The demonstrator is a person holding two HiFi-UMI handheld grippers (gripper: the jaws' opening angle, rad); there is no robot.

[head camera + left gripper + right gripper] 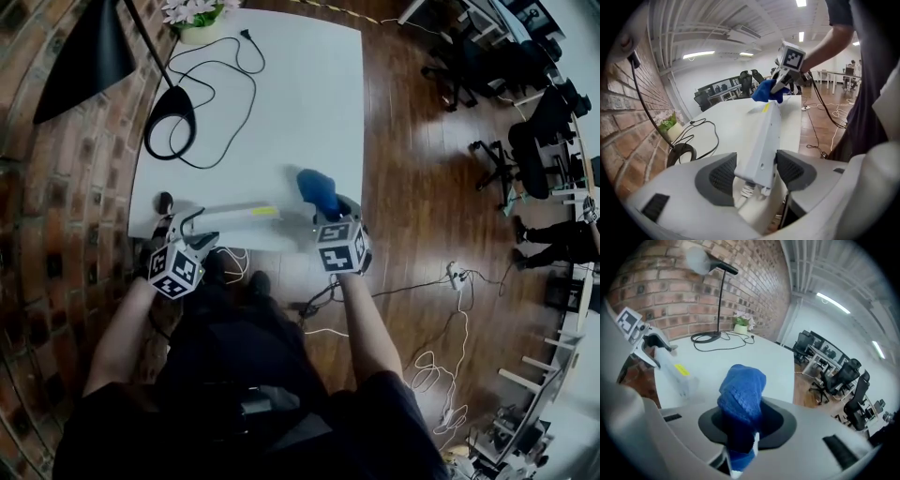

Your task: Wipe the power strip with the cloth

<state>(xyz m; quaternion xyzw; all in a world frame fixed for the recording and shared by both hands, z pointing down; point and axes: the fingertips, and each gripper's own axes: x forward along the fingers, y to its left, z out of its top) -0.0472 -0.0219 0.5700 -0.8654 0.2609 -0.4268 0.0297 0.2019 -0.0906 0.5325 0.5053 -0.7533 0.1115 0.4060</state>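
Head view: the power strip [234,212] lies lengthwise along the near edge of the white table [281,94], at the person's side of it. The left gripper [192,230] sits at the strip's left end, by the table's near left corner. The right gripper [328,211] is at the strip's other end, near the table's near right corner, and carries the blue cloth [315,186]. Left gripper view: the tongs pinch the strip's cord end, one pad against each long side, and the white cord [747,190] leaves the casing just behind the pads. The strip runs away over the table toward the cloth at its far end. Whether the gripped end is lifted clear of the table cannot be made out. Right gripper view: the tongs are pressed onto the cloth, and a bunched wad stands free beyond them. The cloth is off the strip, which shows apart at the left over the table. Assessment: the strip looks like a stiff, light, smooth plastic casing likely to skid on the table under wiping, so the hold across the narrow sides at the cord end seems sound. The cloth is soft and yielding. It is best held by one end, leaving the wad free to wipe.
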